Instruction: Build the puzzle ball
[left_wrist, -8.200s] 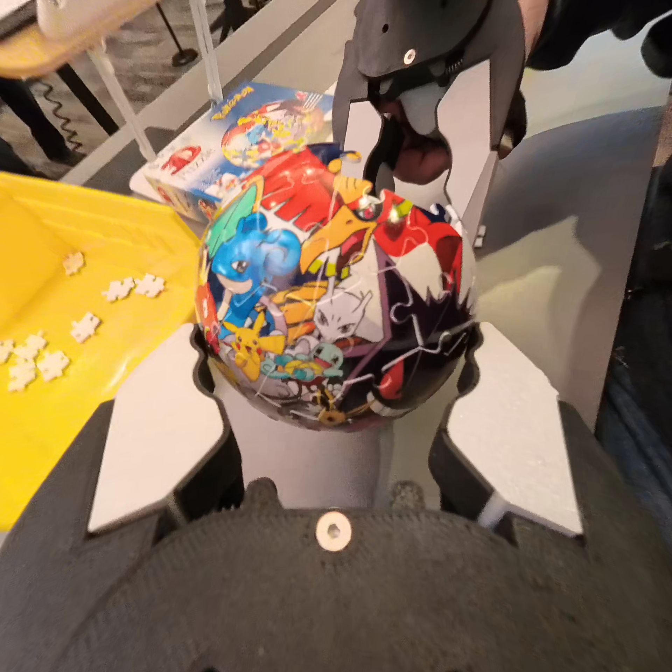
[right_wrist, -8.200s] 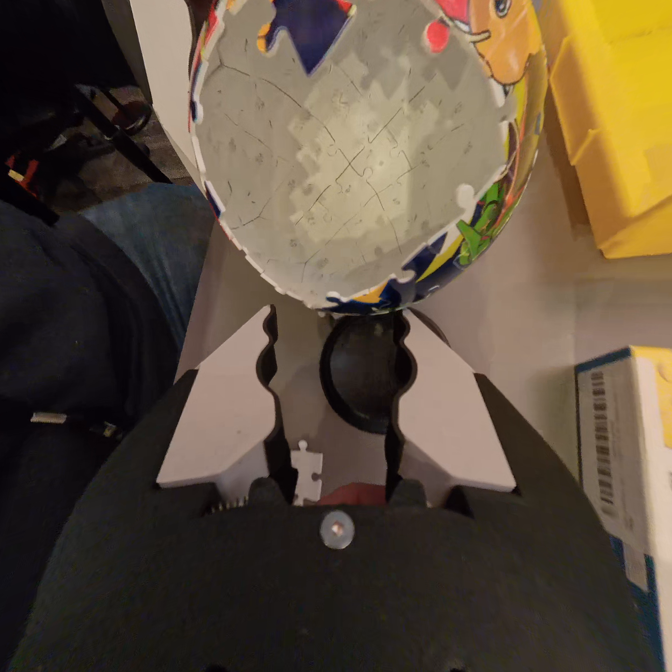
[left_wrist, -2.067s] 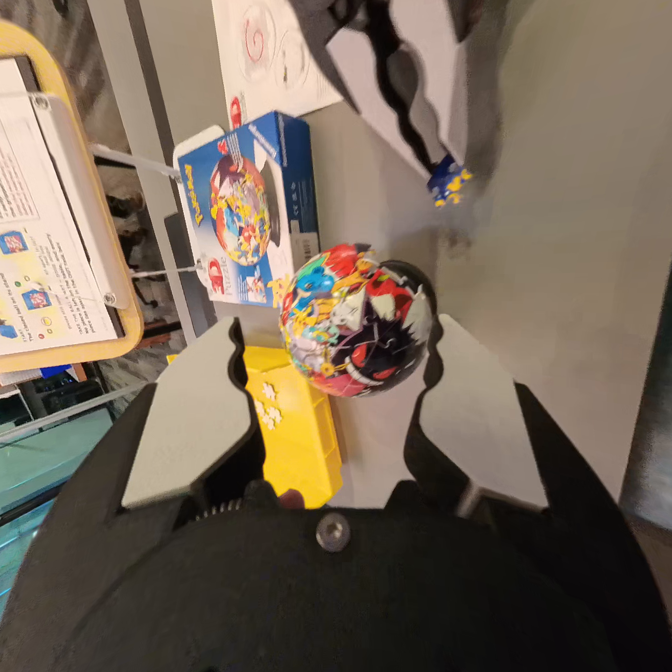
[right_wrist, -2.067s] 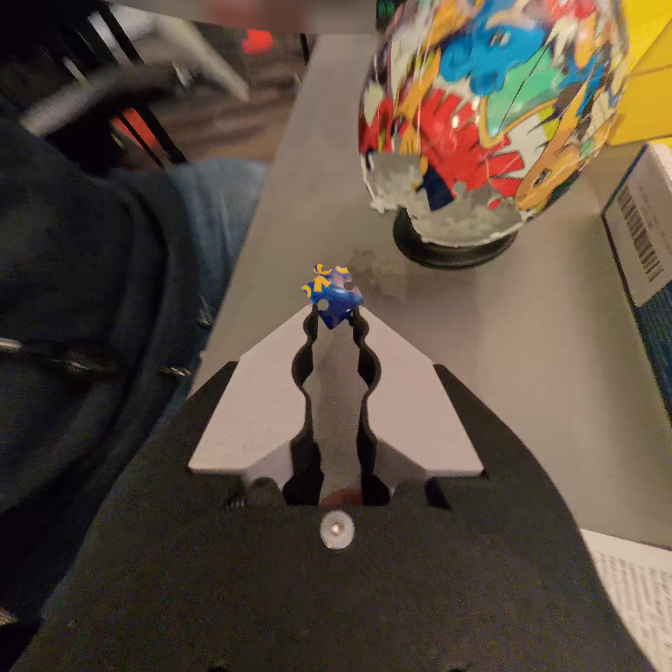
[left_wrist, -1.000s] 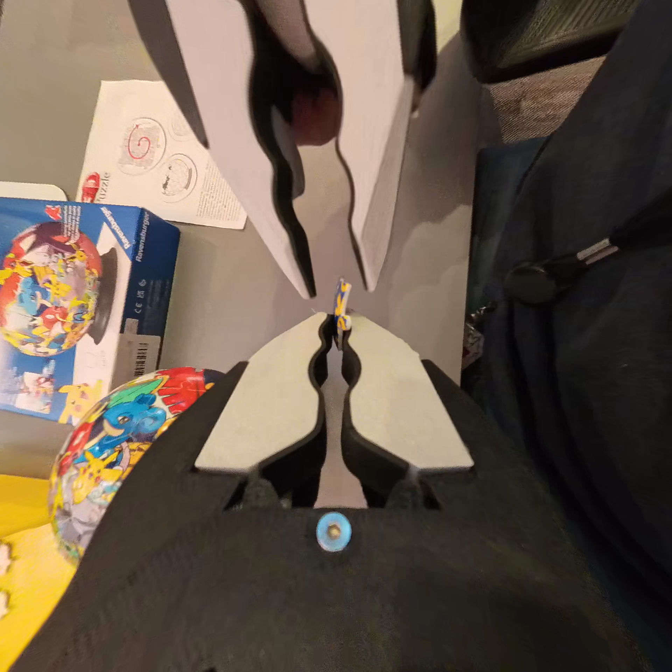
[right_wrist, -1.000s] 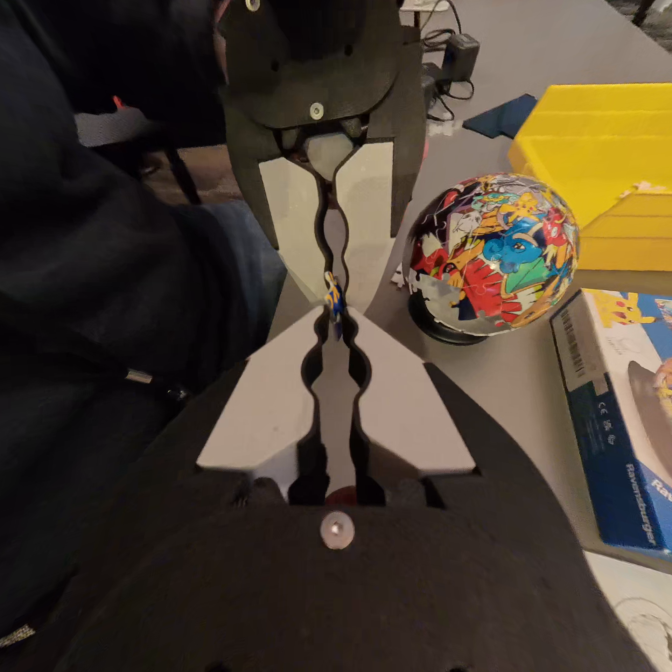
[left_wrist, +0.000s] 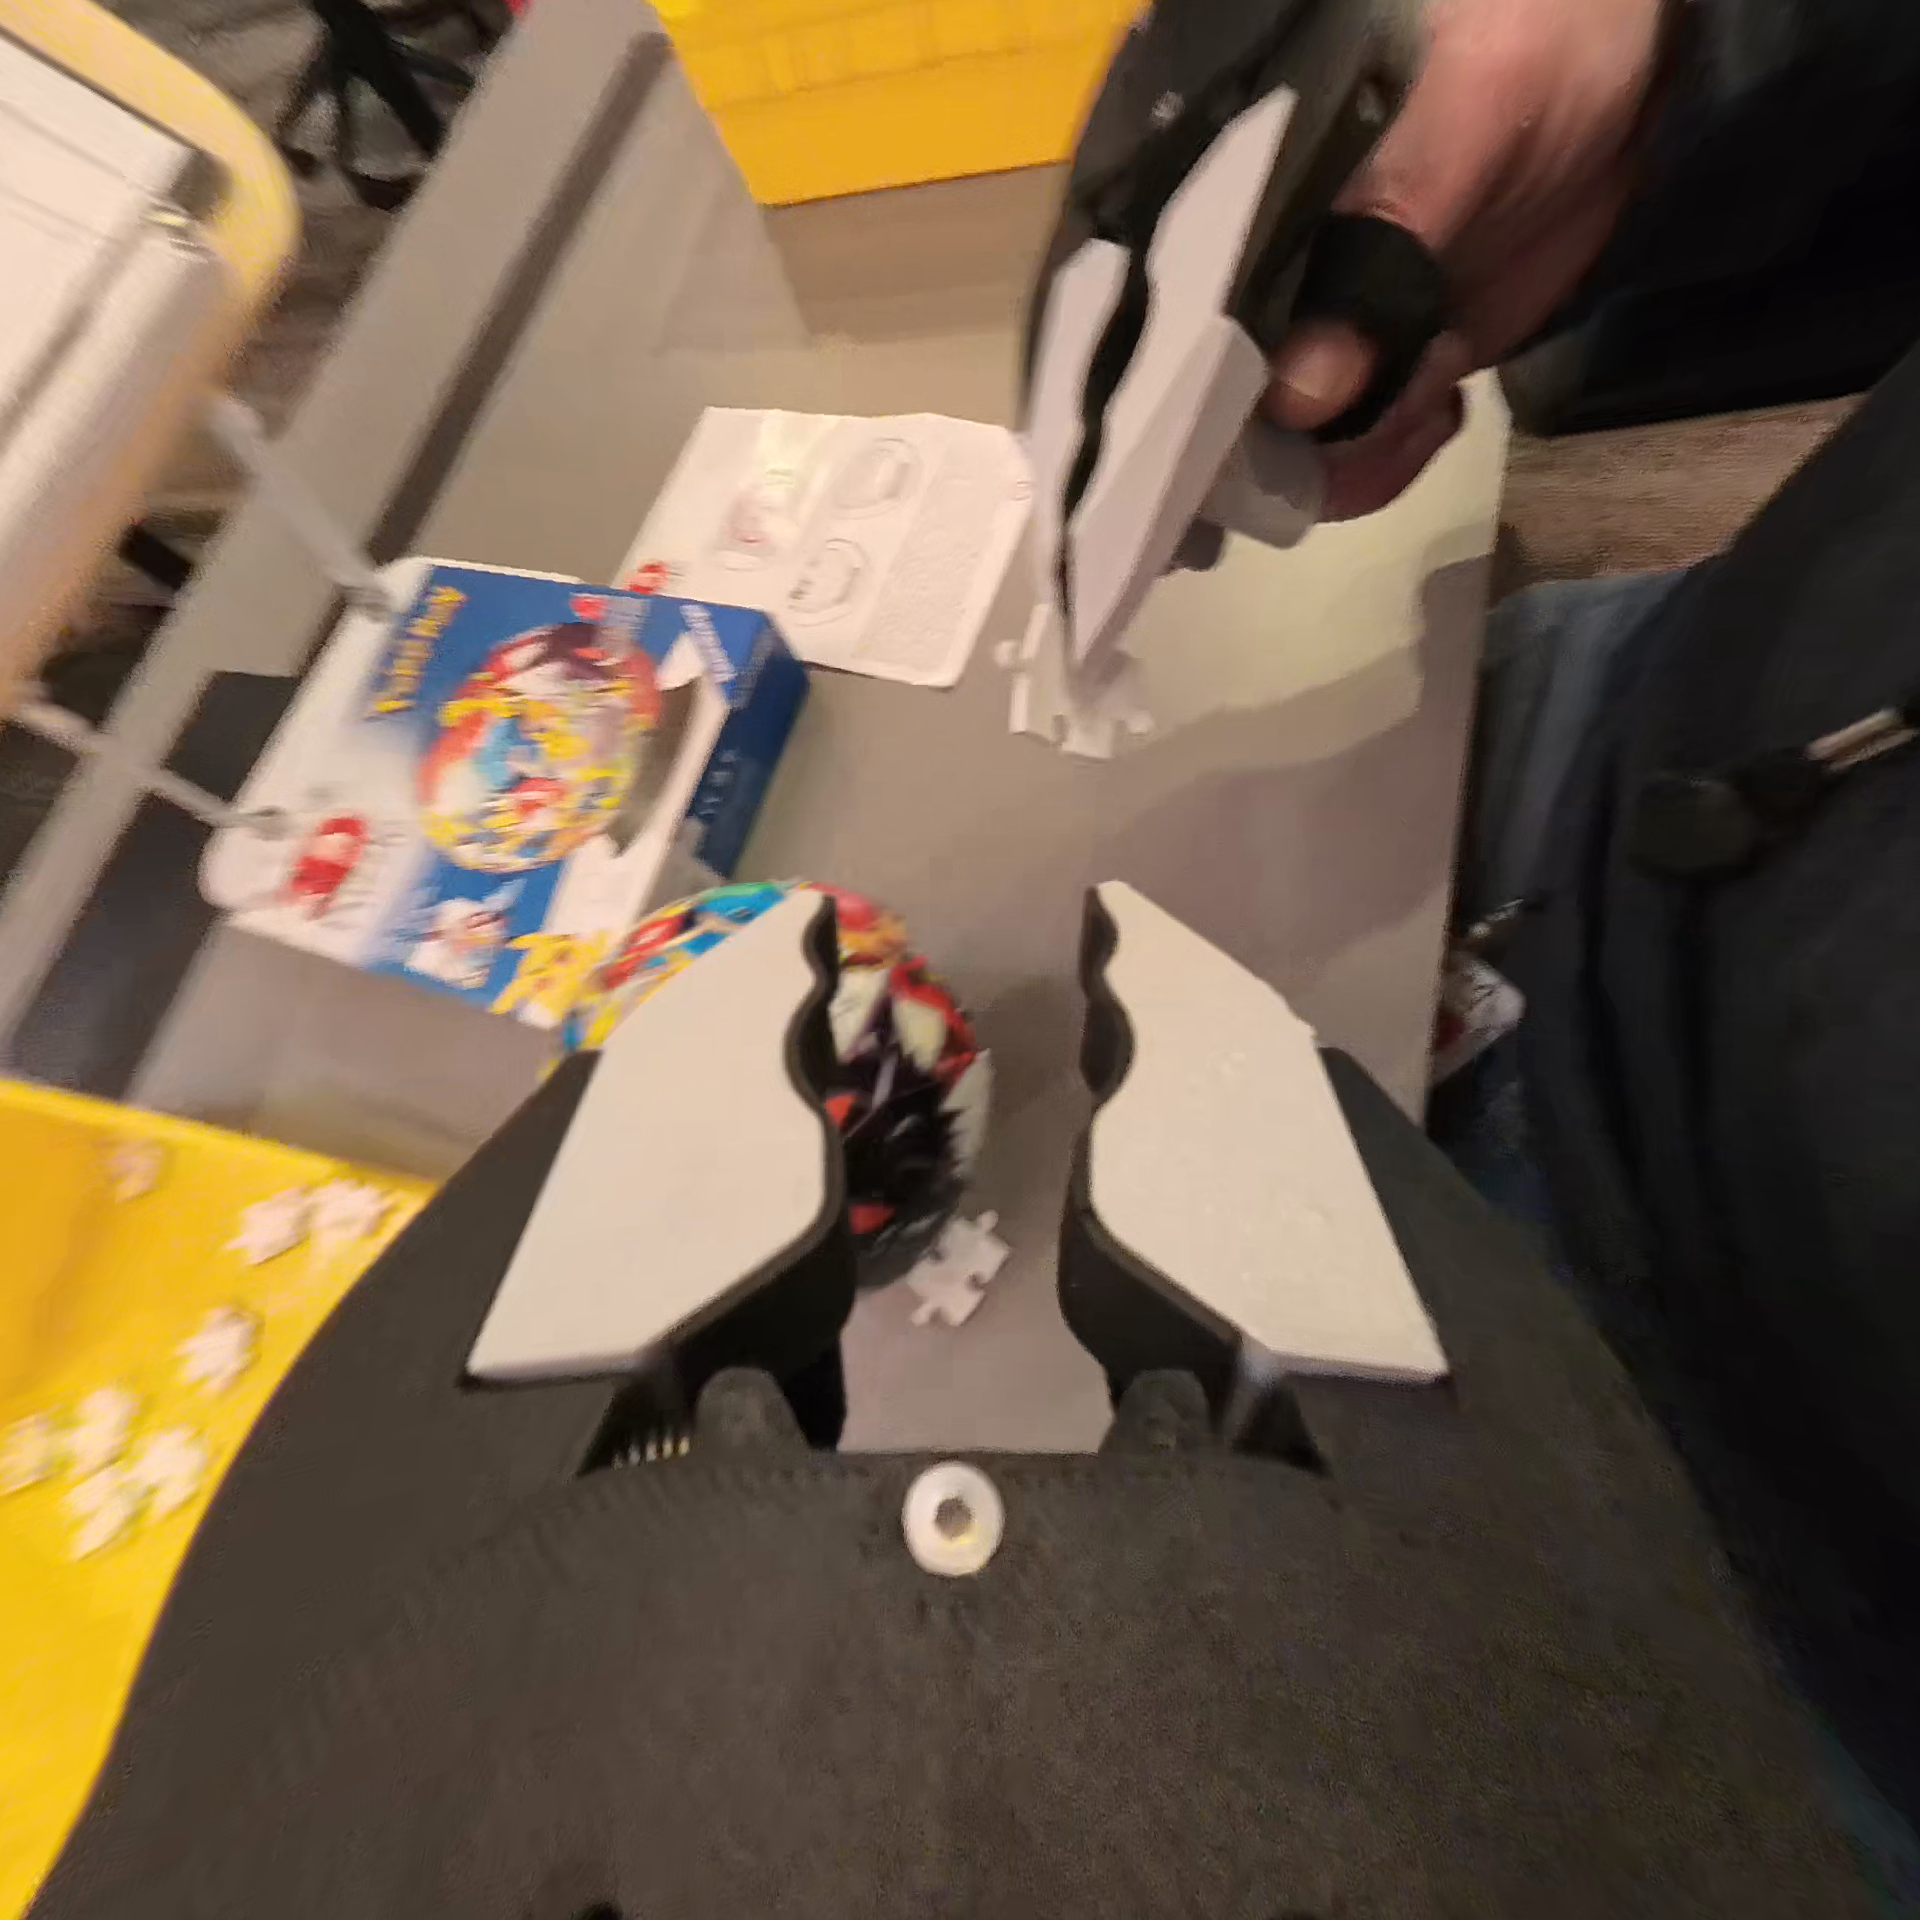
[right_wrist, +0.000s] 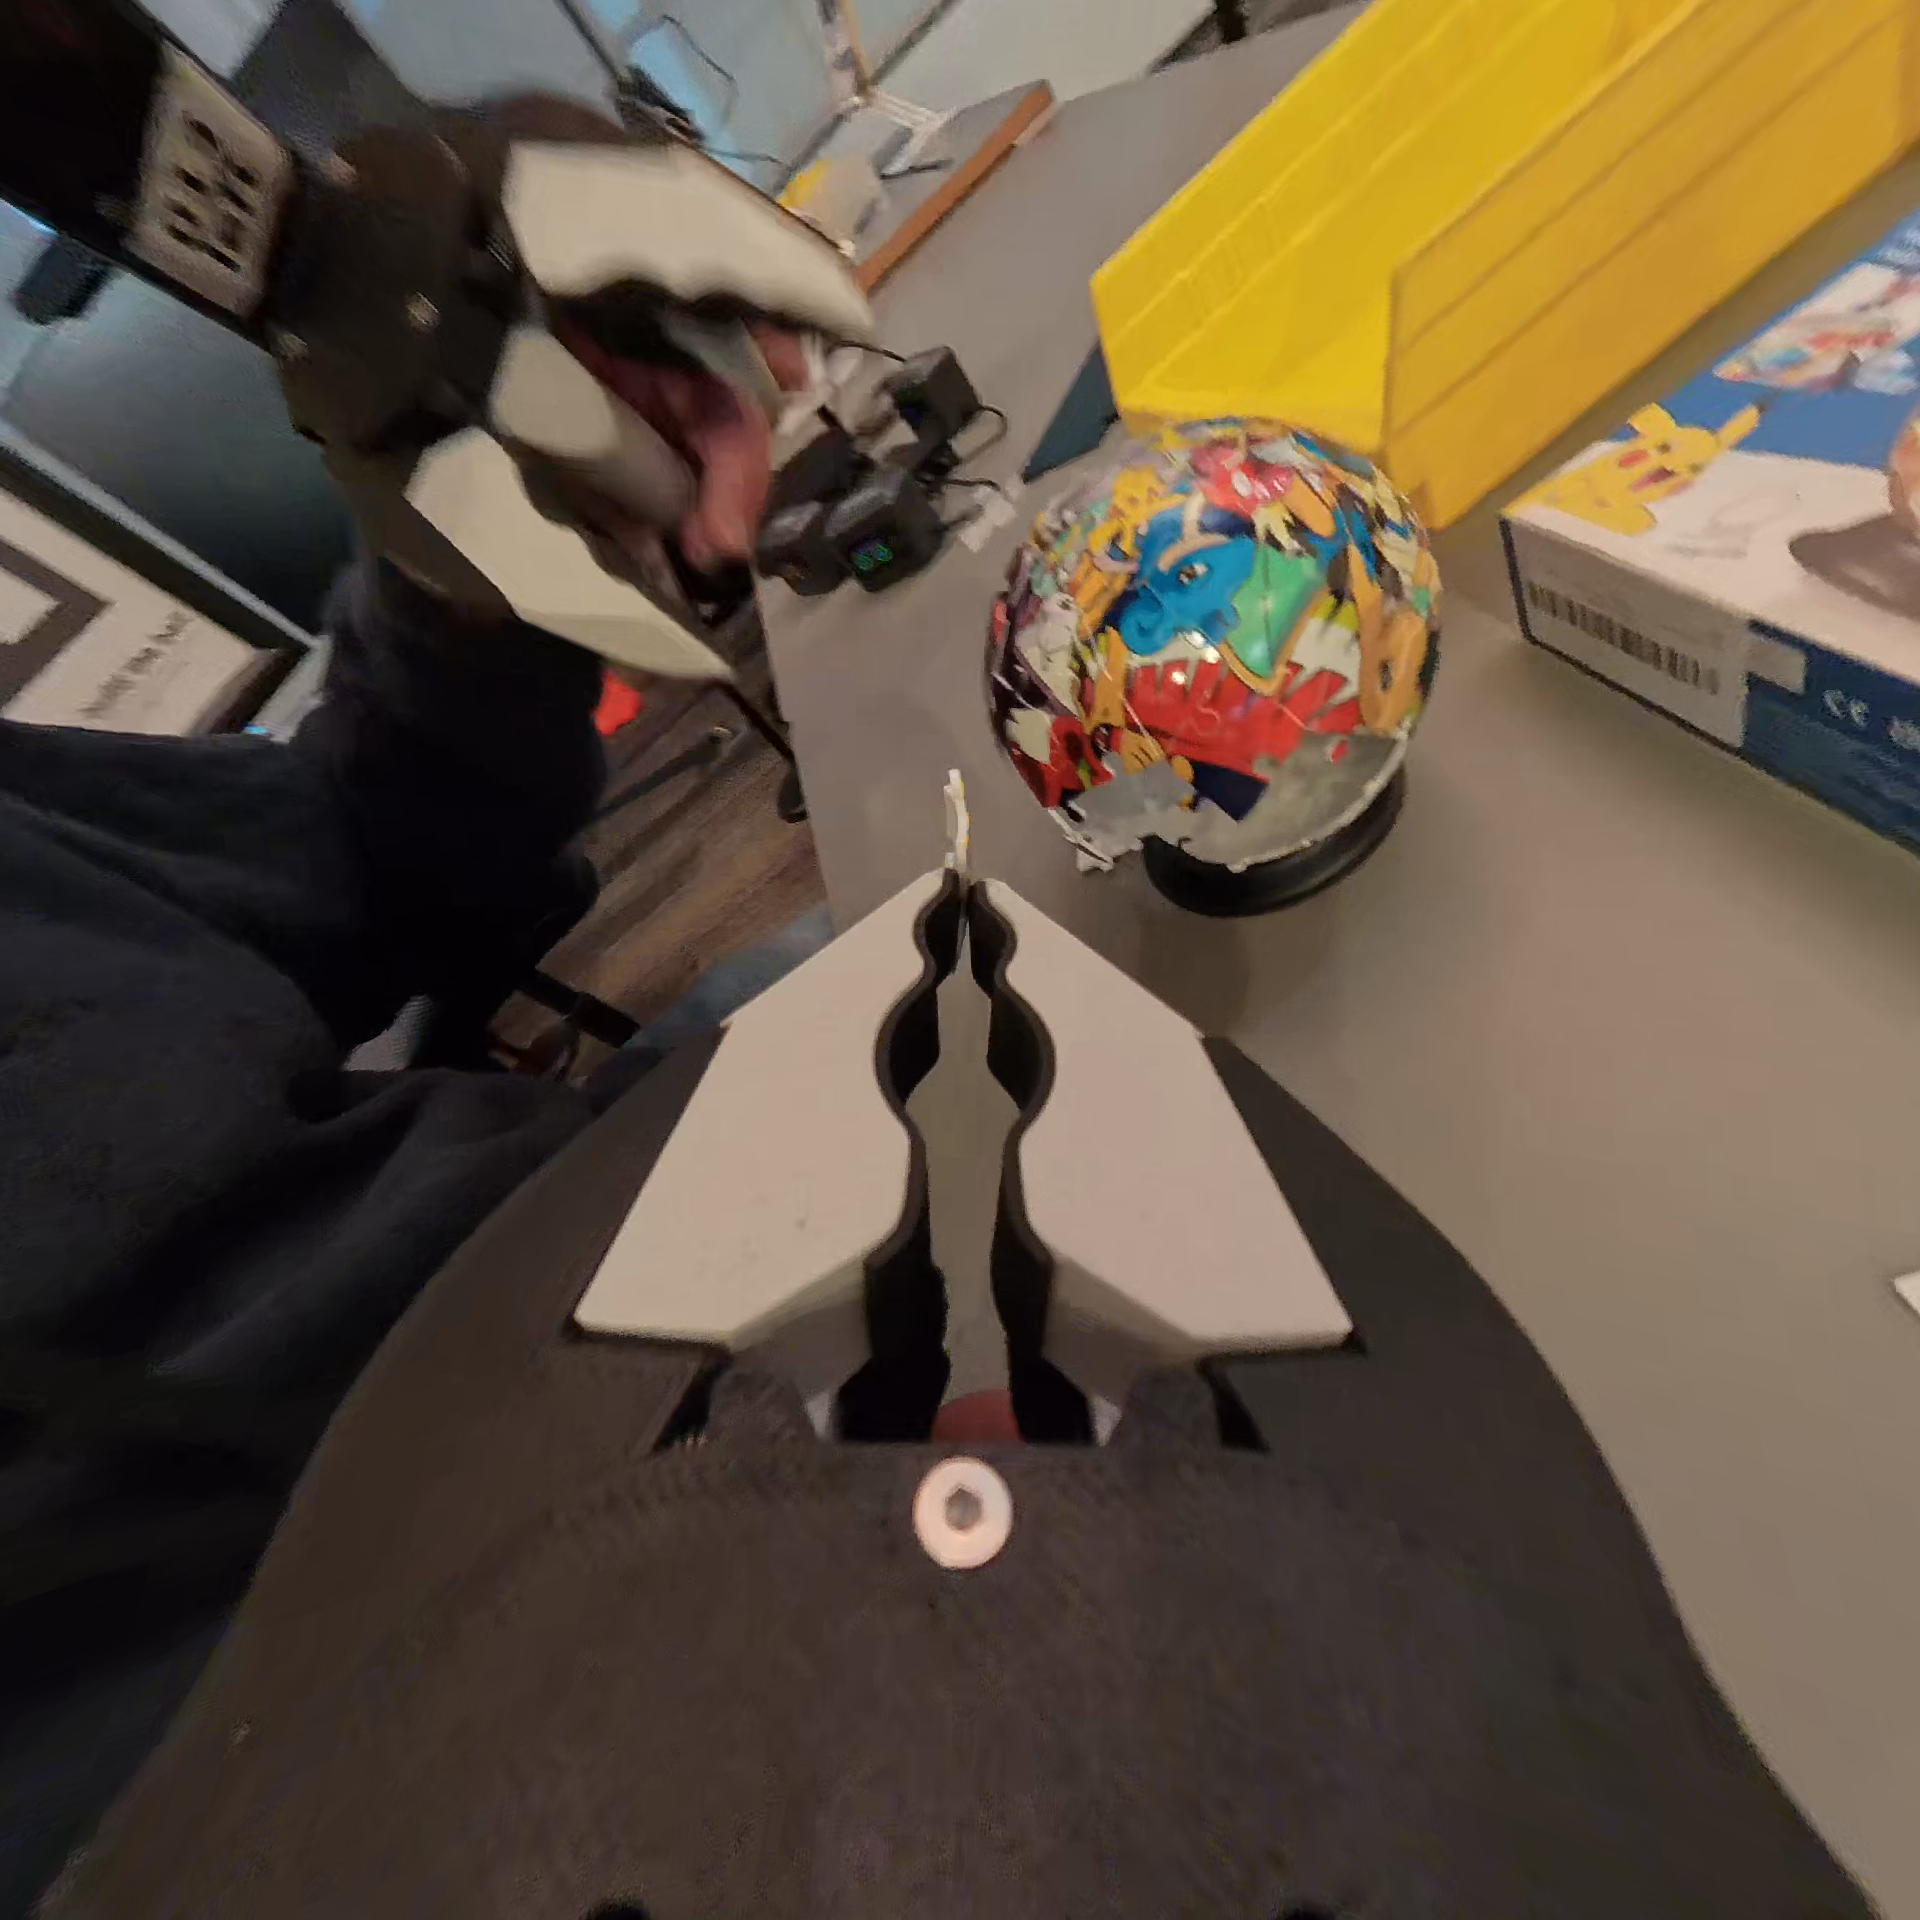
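Right wrist view: the right gripper (right_wrist: 961, 883) alone now pinches the piece (right_wrist: 954, 816) edge-on, handover finished. Beyond, the ball (right_wrist: 1216, 644) sits on its stand, gap still unfilled. Farther left, the left gripper (right_wrist: 665, 499) has let go and pulled away, jaws apart.

Grey worktop (right_wrist: 1558, 1091): puzzle ball (right_wrist: 1216, 644) on black stand (right_wrist: 1288, 862), blue box (left_wrist: 499, 769), leaflet (left_wrist: 842, 540), yellow bins (right_wrist: 1455, 239), loose white piece (left_wrist: 961, 1270).
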